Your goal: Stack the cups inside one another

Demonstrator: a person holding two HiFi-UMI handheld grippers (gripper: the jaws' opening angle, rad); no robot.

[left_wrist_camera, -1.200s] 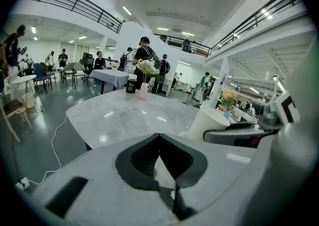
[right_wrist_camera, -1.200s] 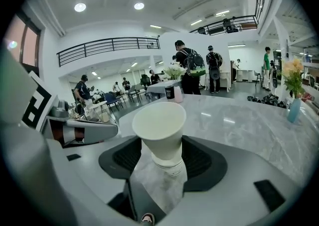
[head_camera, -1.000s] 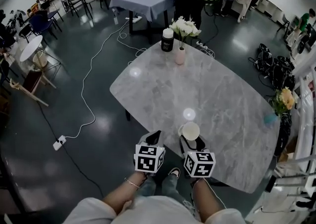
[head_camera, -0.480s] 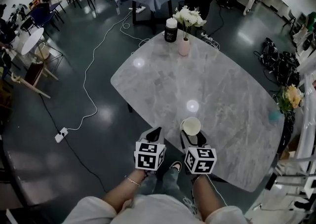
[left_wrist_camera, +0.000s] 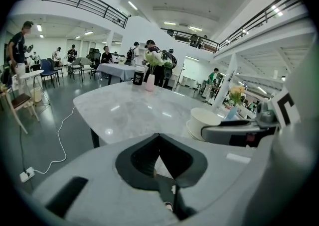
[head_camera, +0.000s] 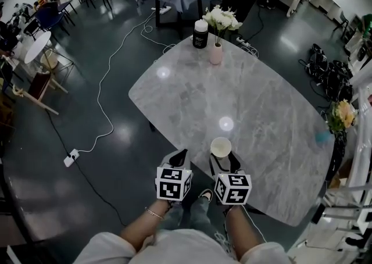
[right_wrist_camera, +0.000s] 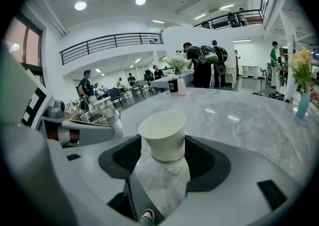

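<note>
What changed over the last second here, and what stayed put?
The right gripper, clamped on the cup throughout, tipped it from a lean to about upright. Nothing was taken or released. The left gripper stayed shut and empty; the vase and dark jar did not move.

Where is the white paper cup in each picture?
Head view: paper cup low, just right of centre.
Left gripper view: right of centre.
Right gripper view: middle, between the right tool's jaws.
Shared landmark: pink flower vase behind it.
</note>
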